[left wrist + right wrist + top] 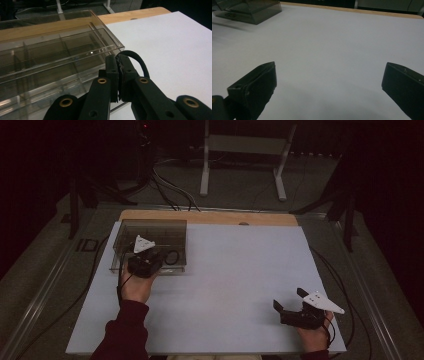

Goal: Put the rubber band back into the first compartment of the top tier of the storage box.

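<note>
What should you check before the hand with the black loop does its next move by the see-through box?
1. Left gripper shut on the thin black rubber loop: ok, jaws pinch one end and the rest arcs out.
2. Loop fully free of the clear plastic divided box: cannot tell, it sits right at the box's edge.
3. Box compartments near the gripper bare: ok in the left gripper view.
4. Right gripper out of the way: ok, open over the white table sheet, far from the box.
5. Which compartment the loop belongs in: cannot tell.
</note>
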Available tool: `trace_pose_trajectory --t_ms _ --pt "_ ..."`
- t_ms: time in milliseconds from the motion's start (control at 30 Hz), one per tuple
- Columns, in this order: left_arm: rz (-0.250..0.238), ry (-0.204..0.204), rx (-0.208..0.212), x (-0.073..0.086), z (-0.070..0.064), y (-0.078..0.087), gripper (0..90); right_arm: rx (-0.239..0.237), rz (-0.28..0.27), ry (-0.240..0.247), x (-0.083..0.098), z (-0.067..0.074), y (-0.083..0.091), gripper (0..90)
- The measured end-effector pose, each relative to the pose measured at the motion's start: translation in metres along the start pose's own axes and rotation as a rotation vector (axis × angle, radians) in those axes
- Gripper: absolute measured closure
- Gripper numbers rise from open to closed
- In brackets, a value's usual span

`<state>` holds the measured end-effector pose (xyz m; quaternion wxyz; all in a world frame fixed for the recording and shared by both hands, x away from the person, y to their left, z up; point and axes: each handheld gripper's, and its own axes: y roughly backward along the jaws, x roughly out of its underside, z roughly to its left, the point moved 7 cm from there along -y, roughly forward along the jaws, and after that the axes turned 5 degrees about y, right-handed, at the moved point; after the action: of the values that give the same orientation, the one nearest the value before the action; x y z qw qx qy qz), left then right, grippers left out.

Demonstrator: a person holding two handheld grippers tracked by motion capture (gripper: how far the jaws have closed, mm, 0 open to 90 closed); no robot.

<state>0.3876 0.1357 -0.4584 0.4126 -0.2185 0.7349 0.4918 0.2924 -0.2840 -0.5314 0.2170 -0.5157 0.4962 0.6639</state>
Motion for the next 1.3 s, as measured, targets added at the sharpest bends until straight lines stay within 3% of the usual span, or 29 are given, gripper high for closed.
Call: trace_pose_trajectory --t_ms 700,1300 --pt "-0.008 0.02 -0.046 0.0 0.028 0.008 89.0 -0.004 -0.004 0.001 0.0 0.0 0.0 0.0" --pt "-0.015 0.049 -0.116 0.003 0.059 0.023 89.0 -0.012 -0.004 0.003 0.0 0.001 -0.002 0.0"
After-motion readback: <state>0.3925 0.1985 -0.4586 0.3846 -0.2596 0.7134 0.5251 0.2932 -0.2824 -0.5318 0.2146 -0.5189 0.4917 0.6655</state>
